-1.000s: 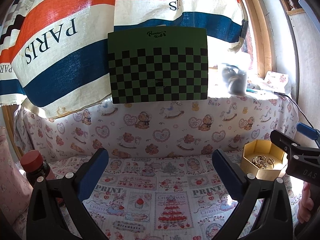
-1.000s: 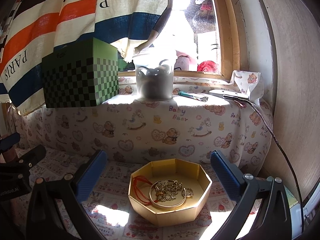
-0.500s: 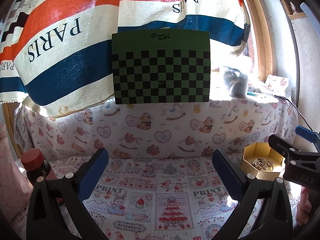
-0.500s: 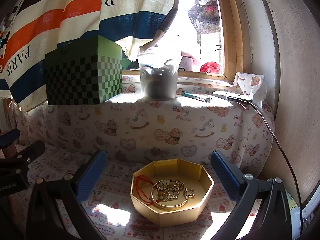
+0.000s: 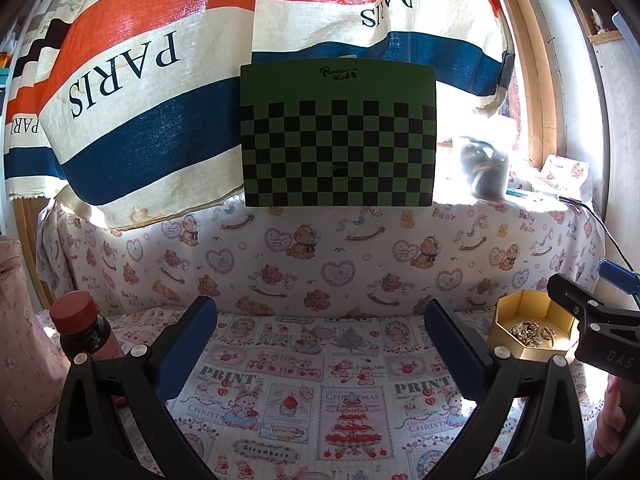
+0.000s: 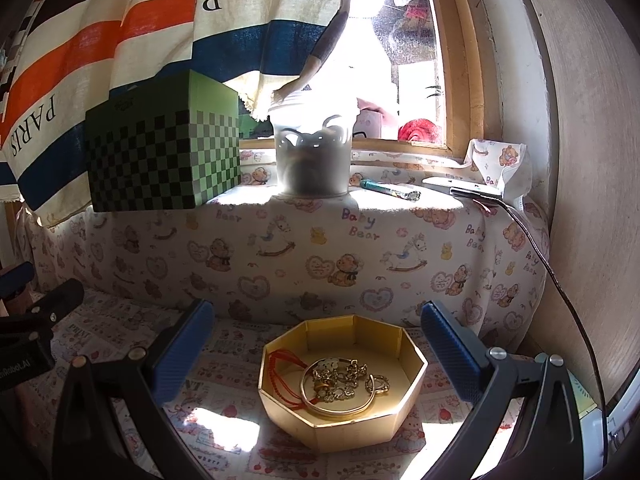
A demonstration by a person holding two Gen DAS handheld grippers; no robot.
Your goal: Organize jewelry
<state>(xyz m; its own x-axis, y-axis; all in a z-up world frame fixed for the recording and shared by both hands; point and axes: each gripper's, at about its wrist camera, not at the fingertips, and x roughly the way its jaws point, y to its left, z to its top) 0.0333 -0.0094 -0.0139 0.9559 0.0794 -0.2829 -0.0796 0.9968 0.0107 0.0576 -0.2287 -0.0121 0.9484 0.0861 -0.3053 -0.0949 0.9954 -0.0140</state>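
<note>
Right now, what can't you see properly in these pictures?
- Frosted cup, right wrist view: glare from the window washes out its contents.
- Jewelry in the gold box: tangled, pieces can't be counted.
- Red-capped bottle, left wrist view: lower part hidden behind the left gripper.

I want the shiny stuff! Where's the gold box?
The gold box sits on the printed cloth between the right gripper's fingers, below the ledge.

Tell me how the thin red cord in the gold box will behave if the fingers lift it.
The red cord lies in loose loops, so it is probably floppy and will dangle. It looks thin and likely very light. One end runs under the gold bangle inside the gold box, so it may snag or drag the tangled chain along.
</note>
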